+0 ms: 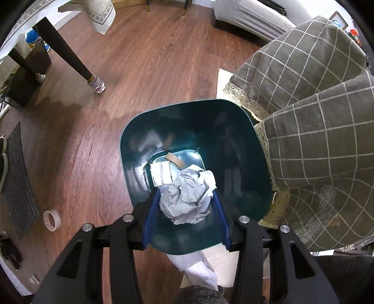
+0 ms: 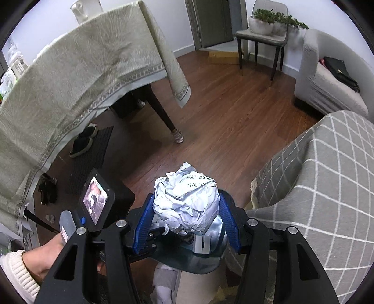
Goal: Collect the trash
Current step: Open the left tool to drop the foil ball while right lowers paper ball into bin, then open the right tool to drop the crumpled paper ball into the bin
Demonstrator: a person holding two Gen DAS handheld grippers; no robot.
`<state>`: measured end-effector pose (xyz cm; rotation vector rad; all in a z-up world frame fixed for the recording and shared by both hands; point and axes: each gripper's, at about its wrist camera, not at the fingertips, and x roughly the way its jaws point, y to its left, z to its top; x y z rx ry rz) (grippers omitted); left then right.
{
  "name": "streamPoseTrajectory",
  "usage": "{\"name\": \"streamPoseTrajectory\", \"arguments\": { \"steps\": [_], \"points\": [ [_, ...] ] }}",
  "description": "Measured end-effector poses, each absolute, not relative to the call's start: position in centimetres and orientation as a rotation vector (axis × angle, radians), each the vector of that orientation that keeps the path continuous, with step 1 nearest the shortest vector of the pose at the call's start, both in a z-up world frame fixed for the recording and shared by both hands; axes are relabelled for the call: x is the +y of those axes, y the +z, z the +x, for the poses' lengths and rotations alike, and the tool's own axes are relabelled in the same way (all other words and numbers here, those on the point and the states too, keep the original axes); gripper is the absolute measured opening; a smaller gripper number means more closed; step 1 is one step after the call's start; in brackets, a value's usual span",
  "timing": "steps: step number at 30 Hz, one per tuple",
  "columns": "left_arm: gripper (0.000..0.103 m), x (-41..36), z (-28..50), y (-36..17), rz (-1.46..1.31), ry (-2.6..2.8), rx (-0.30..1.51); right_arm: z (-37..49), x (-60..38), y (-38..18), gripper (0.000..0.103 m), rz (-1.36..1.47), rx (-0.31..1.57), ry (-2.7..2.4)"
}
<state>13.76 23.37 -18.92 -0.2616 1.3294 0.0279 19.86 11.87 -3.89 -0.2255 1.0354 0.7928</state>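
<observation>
Crumpled grey-white paper ball (image 1: 187, 194) above a dark green bin (image 1: 245, 131). Flat white slips (image 1: 161, 174) at its bottom. Second printed paper ball (image 2: 187, 201).

Wooden floor (image 1: 152, 58) spans the left wrist view. Tape roll (image 1: 52, 220) lies on it at 8 o'clock, beside a dark mat (image 1: 19, 177). Checked grey sofa cover (image 1: 315, 117) fills 3 o'clock. In the right wrist view: draped desk (image 2: 70, 81) at 10 o'clock, chair (image 2: 261, 42) with potted plants (image 2: 264, 19) at 1 o'clock.
</observation>
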Motion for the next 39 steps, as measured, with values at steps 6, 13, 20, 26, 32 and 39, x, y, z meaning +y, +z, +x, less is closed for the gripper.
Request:
{"name": "streamPoseTrajectory", "arguments": {
  "steps": [6, 13, 20, 26, 32, 39],
  "points": [
    [0.06, 23.6, 13.7, -17.9, -0.28, 0.011, 1.282, 19.5, 12.8, -4.9, 0.056, -0.259, 1.058, 0.789],
    [0.064, 24.3, 13.5, -16.2, -0.295, 0.032, 1.233, 19.6, 13.5, -6.2, 0.056, -0.287, 1.086, 0.769],
    [0.052, 25.4, 12.4, -12.9, -0.294, 0.092, 1.118, 19.4, 13.9, -7.8, 0.056, -0.338, 1.121, 0.756],
    [0.041, 27.1, 11.7, -10.6, -0.318, 0.166, 1.033, 18.9, 14.5, -9.7, 0.056, -0.389, 1.167, 0.765],
    [0.035, 27.7, 10.8, -7.7, -0.364, 0.18, 0.923, 18.4, 15.5, -12.9, 0.056, -0.465, 1.23, 0.768],
    [0.032, 27.4, 10.0, -4.9, -0.391, 0.17, 0.819, 18.4, 16.2, -16.1, 0.056, -0.529, 1.291, 0.755]
  ]
}}
